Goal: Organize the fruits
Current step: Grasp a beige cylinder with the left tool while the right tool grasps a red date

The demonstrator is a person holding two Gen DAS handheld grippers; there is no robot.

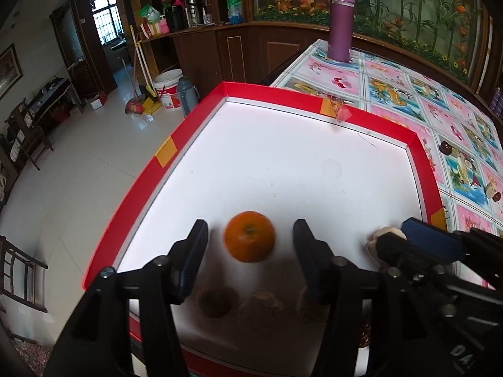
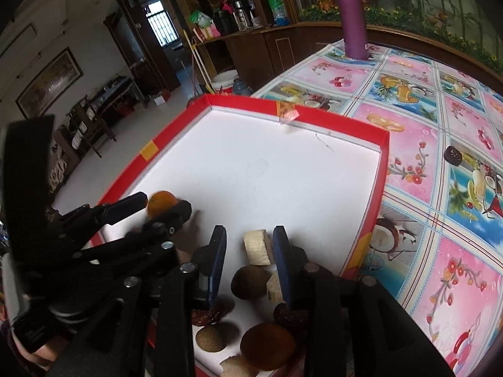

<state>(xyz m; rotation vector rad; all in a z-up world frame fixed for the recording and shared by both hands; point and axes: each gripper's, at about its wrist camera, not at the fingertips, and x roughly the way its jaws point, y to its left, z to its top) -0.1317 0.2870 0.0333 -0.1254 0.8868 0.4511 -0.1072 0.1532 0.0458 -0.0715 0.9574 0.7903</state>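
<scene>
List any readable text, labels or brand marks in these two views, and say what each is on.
"DA", white letters cut off by the frame edge, on the black body of the right tool, seen in the left wrist view.
White bucket on the floor: red label, print too small to read.
Green-labelled bottle on the counter: label blurred, unreadable.
Purple flask: no legible text.

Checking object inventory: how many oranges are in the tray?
1: the orange lies on the tray between the left gripper jaws. Others may hide under grippers.

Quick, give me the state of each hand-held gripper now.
Left hand-held gripper: open, orange between its fingers, not gripped.
Right hand-held gripper: open, pale banana piece between its fingers, not gripped.
</scene>
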